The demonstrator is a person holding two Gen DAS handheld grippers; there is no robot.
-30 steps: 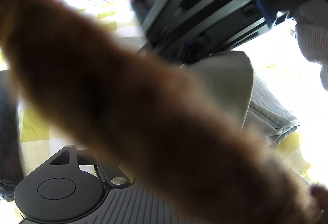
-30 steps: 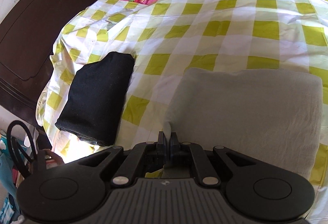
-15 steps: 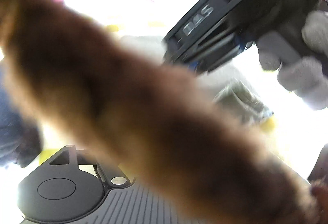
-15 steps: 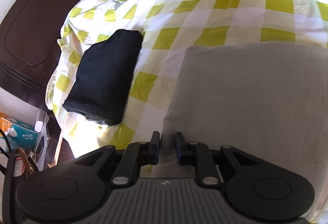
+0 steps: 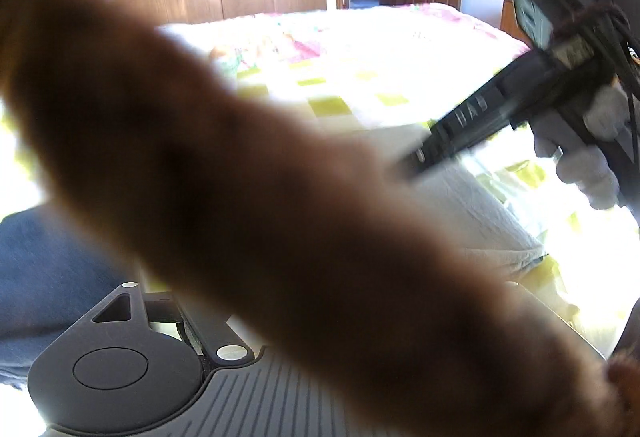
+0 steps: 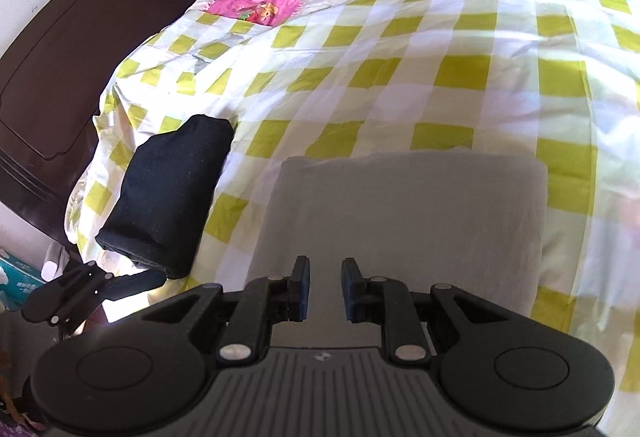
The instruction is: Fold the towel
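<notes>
On the bed [image 6: 400, 77], spread with a yellow-and-white checked sheet, lies a grey towel [image 6: 408, 221], folded into a flat rectangle at the near middle. Just above its near edge hovers the right gripper [image 6: 324, 287], jaws apart and holding nothing. Left of the towel, apart from it, rests a folded black cloth [image 6: 168, 193] near the bed's left edge. Across the left wrist view stretches a blurred brown furry cloth [image 5: 260, 197], hiding the fingers of the left gripper [image 5: 120, 365]; cannot tell whether clenched or released.
</notes>
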